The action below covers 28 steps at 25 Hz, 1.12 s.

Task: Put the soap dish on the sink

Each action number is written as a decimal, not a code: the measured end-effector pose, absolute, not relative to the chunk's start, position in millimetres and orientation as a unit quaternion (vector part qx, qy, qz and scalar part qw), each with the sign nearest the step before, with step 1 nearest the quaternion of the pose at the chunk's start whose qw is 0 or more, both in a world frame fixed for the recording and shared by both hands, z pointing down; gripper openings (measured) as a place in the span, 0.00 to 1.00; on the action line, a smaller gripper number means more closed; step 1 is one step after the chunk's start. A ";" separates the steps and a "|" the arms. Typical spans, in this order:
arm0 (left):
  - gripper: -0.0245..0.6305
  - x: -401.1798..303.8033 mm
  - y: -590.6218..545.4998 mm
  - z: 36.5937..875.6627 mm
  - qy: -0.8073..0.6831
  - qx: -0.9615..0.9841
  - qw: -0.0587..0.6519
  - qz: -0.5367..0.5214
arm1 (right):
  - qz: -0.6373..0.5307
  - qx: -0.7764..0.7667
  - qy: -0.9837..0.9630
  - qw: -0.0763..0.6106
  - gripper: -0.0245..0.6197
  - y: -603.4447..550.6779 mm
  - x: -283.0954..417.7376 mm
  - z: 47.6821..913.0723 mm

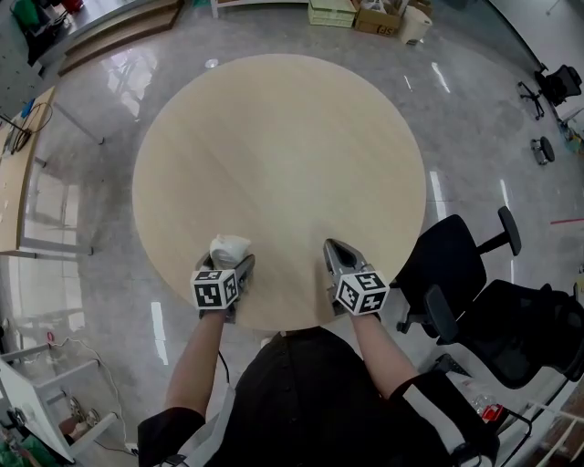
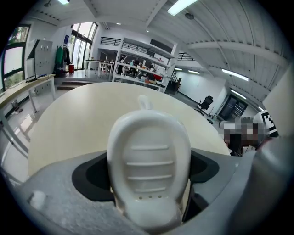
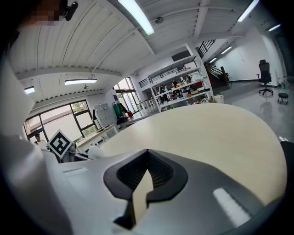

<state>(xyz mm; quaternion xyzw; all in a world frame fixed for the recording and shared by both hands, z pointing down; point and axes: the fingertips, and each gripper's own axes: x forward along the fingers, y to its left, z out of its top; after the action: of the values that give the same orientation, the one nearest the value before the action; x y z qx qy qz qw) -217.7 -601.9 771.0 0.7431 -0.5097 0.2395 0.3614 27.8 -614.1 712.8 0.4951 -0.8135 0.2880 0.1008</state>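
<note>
My left gripper is shut on a white ribbed soap dish and holds it just over the near edge of the round wooden table. In the left gripper view the soap dish fills the space between the jaws, hollow side toward the camera. My right gripper rests at the table's near edge about a hand's width to the right, shut with nothing in it. In the right gripper view, the right gripper's tips meet. No sink shows in any view.
Two black office chairs stand close at the right of the table. A light desk is at the left, and boxes sit on the floor beyond the table. Shelving stands far behind the table.
</note>
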 end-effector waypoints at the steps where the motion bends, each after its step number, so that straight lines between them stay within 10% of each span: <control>1: 0.76 -216.5 -603.7 773.0 -0.507 0.741 0.362 0.250 | 0.291 0.492 -0.814 0.103 0.05 -614.6 26.9 715.4; 28: 0.76 -200.7 -611.7 811.6 -0.444 0.709 0.350 0.421 | 0.300 0.485 -0.813 0.116 0.05 -625.1 24.5 720.9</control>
<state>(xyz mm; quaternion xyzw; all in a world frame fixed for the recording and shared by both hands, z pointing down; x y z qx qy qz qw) -200.7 -611.7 811.6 0.7091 -0.4444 0.4206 0.3505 24.5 -625.1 720.9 0.4852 -0.8131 0.2999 0.1160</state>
